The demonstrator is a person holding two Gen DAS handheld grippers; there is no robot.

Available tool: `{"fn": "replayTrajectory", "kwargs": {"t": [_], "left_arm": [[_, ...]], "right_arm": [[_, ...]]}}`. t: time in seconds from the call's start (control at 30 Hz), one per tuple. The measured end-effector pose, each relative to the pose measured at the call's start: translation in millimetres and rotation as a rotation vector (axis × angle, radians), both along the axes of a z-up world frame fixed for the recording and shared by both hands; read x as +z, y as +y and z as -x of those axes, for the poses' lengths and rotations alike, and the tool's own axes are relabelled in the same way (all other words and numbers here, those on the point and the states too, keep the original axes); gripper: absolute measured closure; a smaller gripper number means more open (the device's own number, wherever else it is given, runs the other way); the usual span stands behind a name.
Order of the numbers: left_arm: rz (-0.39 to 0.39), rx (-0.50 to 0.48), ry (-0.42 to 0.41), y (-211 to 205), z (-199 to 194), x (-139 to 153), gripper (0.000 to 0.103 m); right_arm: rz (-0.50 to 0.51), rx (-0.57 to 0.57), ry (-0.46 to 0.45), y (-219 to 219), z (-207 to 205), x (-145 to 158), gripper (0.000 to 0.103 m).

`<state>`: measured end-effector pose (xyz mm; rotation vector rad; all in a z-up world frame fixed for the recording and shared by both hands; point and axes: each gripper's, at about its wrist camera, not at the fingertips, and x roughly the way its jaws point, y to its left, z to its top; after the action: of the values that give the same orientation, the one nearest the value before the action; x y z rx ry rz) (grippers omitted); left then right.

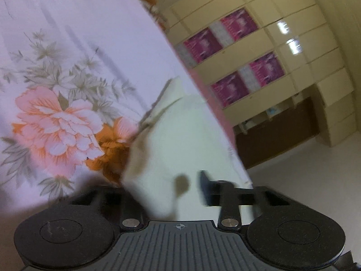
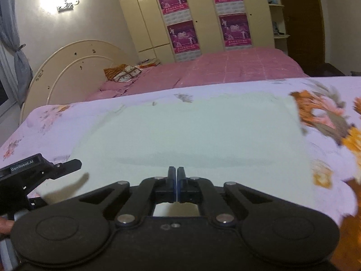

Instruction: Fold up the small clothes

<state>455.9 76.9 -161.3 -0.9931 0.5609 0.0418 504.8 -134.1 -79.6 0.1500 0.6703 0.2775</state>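
Right tongs [image 2: 176, 181] shut over pale cloth [image 2: 191, 133].

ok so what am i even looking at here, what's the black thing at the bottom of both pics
That black thing is a hand-held grasping tool with two fingers. A person holds one in each hand, and each tool carries a wide-angle camera that looks out along its fingers. So one picture is taken from the left tool and the other from the right tool.

The surface is a lilac bedsheet printed with orange and pink flowers. On it lies a pale cream piece of cloth, the item to be folded.

The right tool's fingers are shut at the cloth's near edge. Cloth rises in front of the left tool, but the picture is too blurred to tell whether it is pinched.

Behind are a pink-covered bed and a cream wardrobe with magenta posters.
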Motion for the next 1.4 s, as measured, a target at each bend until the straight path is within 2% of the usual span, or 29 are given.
{"fn": "replayTrajectory", "kwargs": {"t": [0.03, 0.07, 0.13, 0.23, 0.27, 0.3, 0.33, 0.43, 0.5, 0.6, 0.77, 0.83, 0.9, 1.03, 1.13, 1.17, 1.2, 1.23, 1.27, 1.3, 1.33, 1.4], "left_arm": [[0.016, 0.006, 0.016, 3.1, -4.0, -3.9, 0.093], [0.038, 0.006, 0.014, 6.3, -6.4, -6.7, 0.094], [0.023, -0.01, 0.004, 6.2, -8.9, -5.6, 0.095], [0.027, -0.02, -0.091, 6.6, -3.7, 7.7, 0.096], [0.004, -0.03, -0.111, 5.2, -3.6, 12.0, 0.096], [-0.008, -0.035, -0.097, 4.9, -6.3, 11.8, 0.096], [-0.001, -0.039, -0.075, 6.6, -10.5, 7.9, 0.096], [0.01, -0.05, -0.054, 12.2, -18.1, 3.7, 0.096], [-0.007, -0.069, -0.085, 10.2, -19.3, 14.7, 0.096], [-0.074, -0.127, -0.129, -1.3, -29.1, 44.1, 0.096], [-0.221, -0.291, -0.166, -34.5, -59.3, 105.8, 0.096], [-0.286, -0.374, -0.179, -58.8, -71.1, 126.3, 0.096], [-0.342, -0.458, -0.199, -86.6, -81.2, 142.1, 0.096], [-0.441, -0.625, -0.184, -153.2, -92.2, 149.2, 0.096], [-0.479, -0.739, -0.111, -201.3, -97.6, 137.2, 0.096], [-0.512, -0.768, -0.079, -216.2, -95.5, 131.0, 0.093], [-0.531, -0.795, -0.048, -225.9, -90.9, 127.4, 0.089], [-0.527, -0.825, -0.052, -231.2, -83.5, 129.1, 0.072], [-0.51, -0.849, -0.102, -230.6, -68.8, 135.4, 0.047], [-0.503, -0.851, -0.153, -225.3, -55.8, 141.5, 0.038], [-0.504, -0.836, -0.194, -214.8, -48.8, 151.9, 0.035], [-0.481, -0.798, -0.22, -187.6, -41.2, 162.5, 0.035]], "right_arm": [[-0.002, 0.006, -0.002, 3.9, -4.0, -1.5, 0.101], [0.002, 0.011, -0.004, 8.8, -8.8, -3.6, 0.101], [0.01, 0.022, -0.01, 16.7, -13.4, -6.2, 0.101], [0.022, 0.036, -0.021, 22.1, -13.9, -9.8, 0.102], [0.041, 0.038, -0.003, 23.7, -15.7, -16.2, 0.102], [0.072, 0.033, 0.043, 25.5, -20.0, -28.4, 0.103], [0.064, 0.031, 0.016, 24.1, -17.4, -32.9, 0.103], [0.071, 0.023, 0.013, 25.1, -15.2, -33.3, 0.103], [0.069, 0.022, 0.009, 24.5, -13.9, -34.0, 0.103], [0.06, 0.019, 0.014, 24.5, -15.1, -34.3, 0.103], [-0.071, -0.018, 0.066, 2.0, -20.5, -26.2, 0.103], [-0.157, -0.09, 0.05, -22.5, -14.5, -18.0, 0.098], [-0.228, -0.168, 0.033, -54.7, -6.1, -9.7, 0.097], [-0.328, -0.312, 0.009, -123.4, 12.8, 2.3, 0.093], [-0.435, -0.389, 0.025, -173.5, 27.3, 2.6, 0.081], [-0.476, -0.407, 0.033, -186.3, 30.8, 0.8, 0.079], [-0.523, -0.423, 0.042, -199.6, 35.9, -2.2, 0.073], [-0.57, -0.439, 0.051, -212.2, 40.2, -6.8, 0.067], [-0.601, -0.452, 0.055, -221.3, 44.7, -10.3, 0.067], [-0.616, -0.461, 0.058, -226.6, 47.4, -12.8, 0.066], [-0.627, -0.463, 0.06, -230.0, 50.0, -14.4, 0.066], [-0.652, -0.459, 0.067, -234.4, 52.5, -19.1, 0.066]]}}
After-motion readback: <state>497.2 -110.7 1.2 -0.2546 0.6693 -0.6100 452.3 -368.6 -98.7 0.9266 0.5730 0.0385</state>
